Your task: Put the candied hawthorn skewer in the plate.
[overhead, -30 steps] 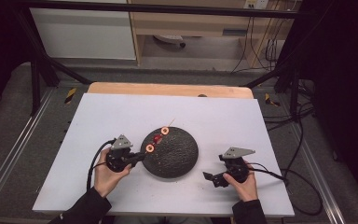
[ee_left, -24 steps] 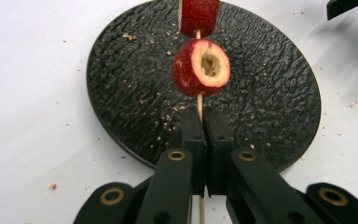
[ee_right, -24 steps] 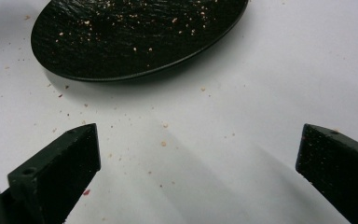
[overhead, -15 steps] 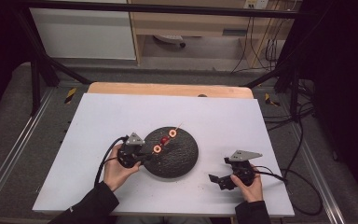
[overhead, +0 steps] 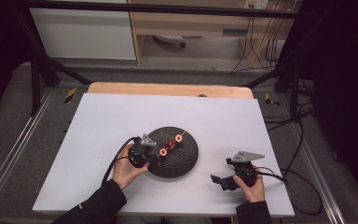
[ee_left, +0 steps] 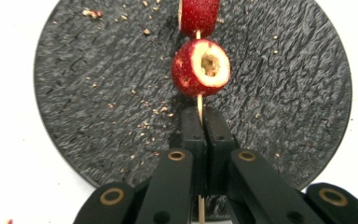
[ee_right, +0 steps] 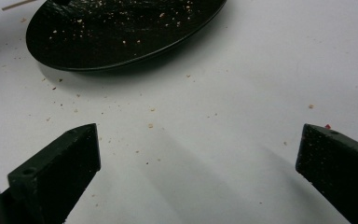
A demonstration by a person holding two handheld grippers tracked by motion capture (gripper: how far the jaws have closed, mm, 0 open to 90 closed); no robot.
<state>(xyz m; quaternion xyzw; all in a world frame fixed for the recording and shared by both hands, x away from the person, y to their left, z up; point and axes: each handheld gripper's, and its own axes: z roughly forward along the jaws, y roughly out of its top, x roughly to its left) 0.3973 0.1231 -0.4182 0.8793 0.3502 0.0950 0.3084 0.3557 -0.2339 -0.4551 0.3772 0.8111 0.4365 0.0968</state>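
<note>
The thin wooden skewer point(ee_left: 199, 105) threaded with two cored red fruit pieces point(ee_left: 201, 67) sits at the centre of the left gripper view, over the round black textured plate point(ee_left: 98, 79); it looks light but brittle, and the fruit seems soft and crumbly. It is best held by the bare stick below the fruit, where the left gripper point(ee_left: 200, 122) is clamped on it. At the lower right of the high view, the right gripper point(overhead: 220, 181) rests on the white table point(overhead: 112, 116) with jaws wide apart, holding nothing.
</note>
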